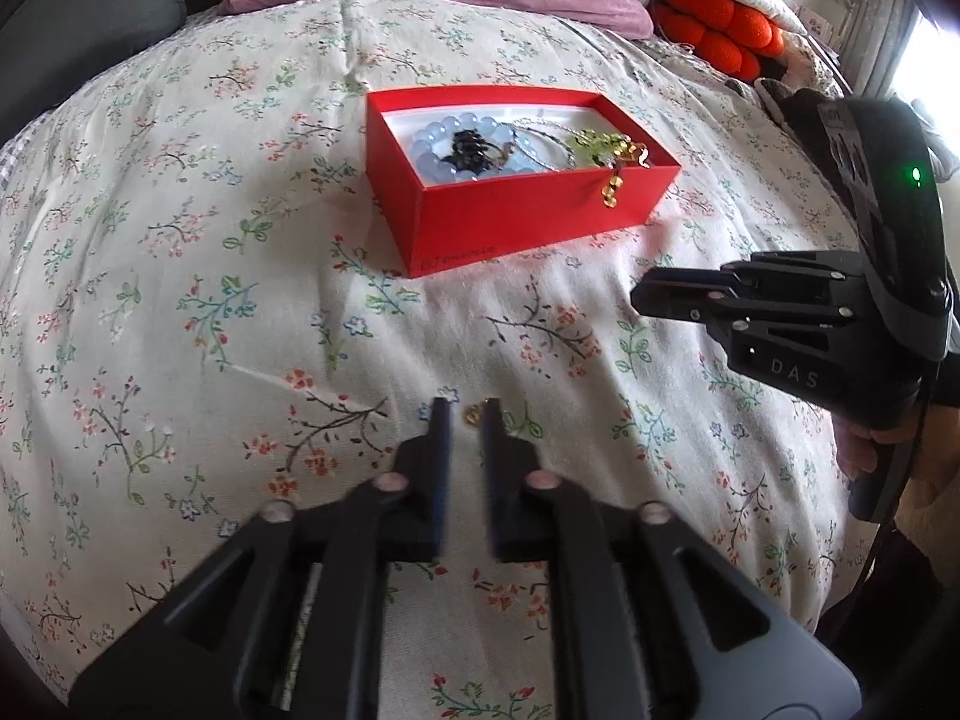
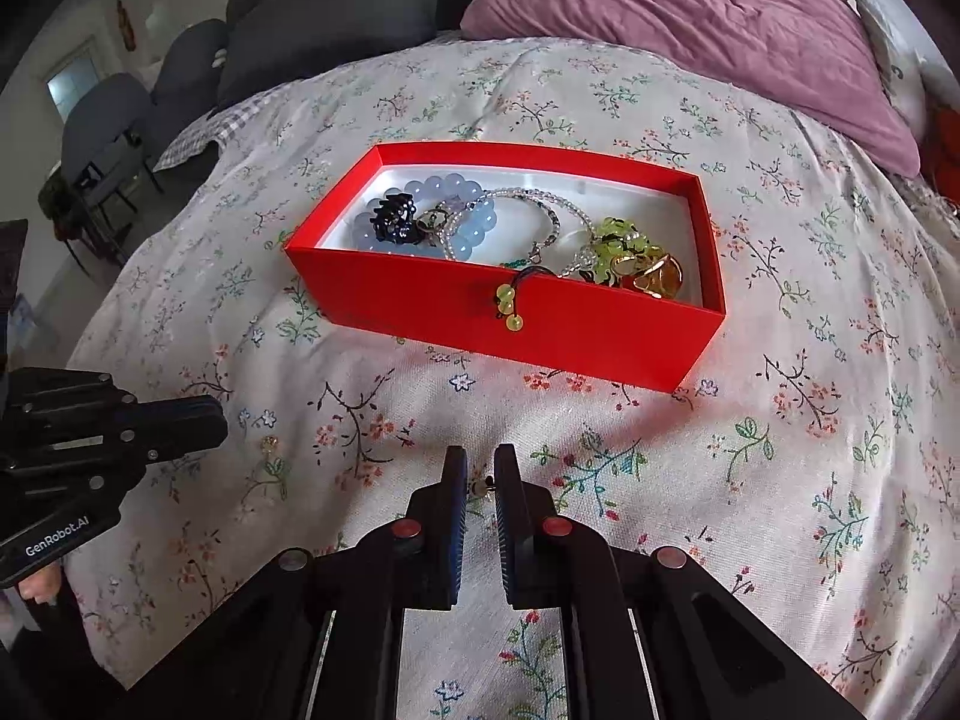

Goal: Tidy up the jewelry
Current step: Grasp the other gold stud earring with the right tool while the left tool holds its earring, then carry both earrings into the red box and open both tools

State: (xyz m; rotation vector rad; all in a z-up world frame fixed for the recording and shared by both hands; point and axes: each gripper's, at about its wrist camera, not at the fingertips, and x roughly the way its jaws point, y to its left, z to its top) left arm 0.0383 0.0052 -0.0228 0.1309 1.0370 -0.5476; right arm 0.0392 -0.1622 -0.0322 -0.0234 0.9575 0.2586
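Observation:
A red open box (image 1: pixel 528 216) (image 2: pixel 540 324) sits on the floral bedspread and holds a pale blue bead bracelet (image 2: pixel 462 222), a black piece (image 2: pixel 393 219), a clear bead chain (image 2: pixel 540 204), yellow-green beads (image 2: pixel 618 246) and gold pieces (image 2: pixel 657 279). A bead strand hangs over its front wall (image 2: pixel 510 303). My left gripper (image 1: pixel 466 414) is low over the bedspread, its jaws a narrow gap apart around a small gold earring (image 1: pixel 471 416). My right gripper (image 2: pixel 480 477) is also narrowly apart around a small pearl earring (image 2: pixel 480 487).
A purple pillow (image 2: pixel 690 18) lies at the head of the bed, an orange cushion (image 1: pixel 714 24) to its right. Dark chairs (image 2: pixel 180 78) stand beyond the left bed edge. Another small gold piece (image 2: pixel 268 441) lies near the left gripper's tip (image 2: pixel 180 414).

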